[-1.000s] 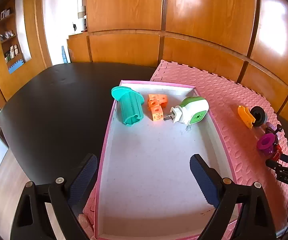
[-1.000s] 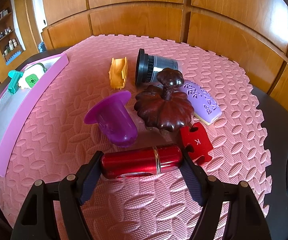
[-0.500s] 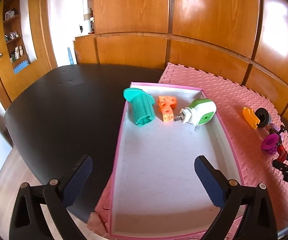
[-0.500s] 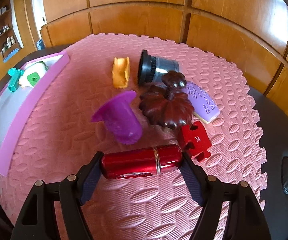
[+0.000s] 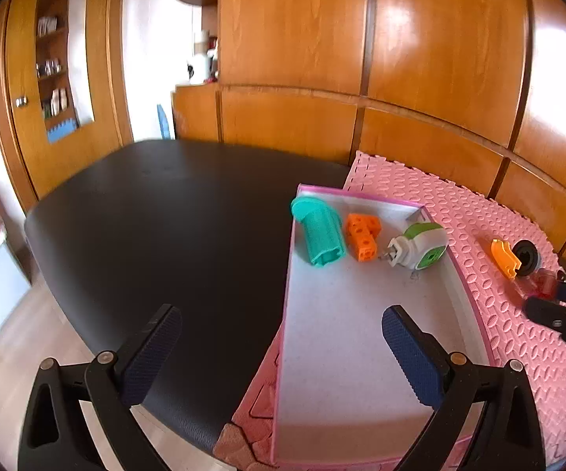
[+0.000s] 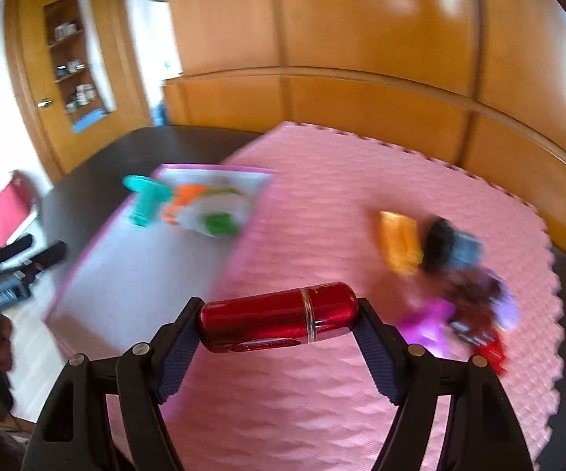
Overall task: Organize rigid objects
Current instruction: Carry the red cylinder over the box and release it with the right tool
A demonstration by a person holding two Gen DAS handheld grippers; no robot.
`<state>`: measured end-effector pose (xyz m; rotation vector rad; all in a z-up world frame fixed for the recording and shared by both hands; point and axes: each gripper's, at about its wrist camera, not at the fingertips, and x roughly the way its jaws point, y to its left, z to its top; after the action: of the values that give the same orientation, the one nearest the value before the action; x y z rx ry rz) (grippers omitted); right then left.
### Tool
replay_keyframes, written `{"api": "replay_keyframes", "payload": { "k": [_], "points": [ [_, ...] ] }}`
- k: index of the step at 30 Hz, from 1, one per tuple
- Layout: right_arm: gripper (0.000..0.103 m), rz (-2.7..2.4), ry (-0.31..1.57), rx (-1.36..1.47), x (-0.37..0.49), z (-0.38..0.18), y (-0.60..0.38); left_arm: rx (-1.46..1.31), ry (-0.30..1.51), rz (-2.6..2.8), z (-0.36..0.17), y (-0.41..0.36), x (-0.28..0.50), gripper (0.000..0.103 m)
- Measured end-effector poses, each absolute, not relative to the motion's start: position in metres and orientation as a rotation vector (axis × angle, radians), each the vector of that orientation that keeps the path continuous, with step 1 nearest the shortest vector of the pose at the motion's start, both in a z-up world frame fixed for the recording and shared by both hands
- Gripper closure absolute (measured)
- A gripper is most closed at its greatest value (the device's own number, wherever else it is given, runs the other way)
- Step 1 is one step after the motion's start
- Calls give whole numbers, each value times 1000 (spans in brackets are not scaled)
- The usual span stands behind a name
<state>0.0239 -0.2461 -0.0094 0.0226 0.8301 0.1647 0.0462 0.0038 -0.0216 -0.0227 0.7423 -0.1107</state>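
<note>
Right wrist view: the right gripper (image 6: 279,324) is clamped end to end on a red tube (image 6: 277,322), which a second ago lay among the clutter on the pink mat (image 6: 361,216) and now rides clear of it, low in the frame. The blurred tray (image 6: 141,274) has come into the left of the frame, so delivery looks near. The left gripper (image 5: 283,349) hangs with jaws apart and empty at the tray's near end.

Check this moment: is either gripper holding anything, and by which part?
The right gripper holds the red metallic cylinder crosswise, its fingers pressing on the two ends. The left gripper is open and holds nothing.
</note>
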Motion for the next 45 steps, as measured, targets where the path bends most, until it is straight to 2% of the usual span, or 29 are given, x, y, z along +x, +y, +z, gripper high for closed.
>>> {"api": "replay_keyframes", "payload": {
  "k": [8, 20, 27, 45],
  "points": [
    [27, 315, 921, -36, 80, -30, -157, -34, 751, -78, -32, 27, 44, 0],
    [27, 310, 1026, -64, 147, -69, -100, -104, 768, -9, -43, 57, 48, 0],
    [26, 320, 1026, -28, 144, -73, -101, -105, 760, 11, -42, 56, 46, 0],
    [26, 273, 877, -6, 99, -35, -128, -75, 778, -43, -34, 37, 42, 0]
  ]
}}
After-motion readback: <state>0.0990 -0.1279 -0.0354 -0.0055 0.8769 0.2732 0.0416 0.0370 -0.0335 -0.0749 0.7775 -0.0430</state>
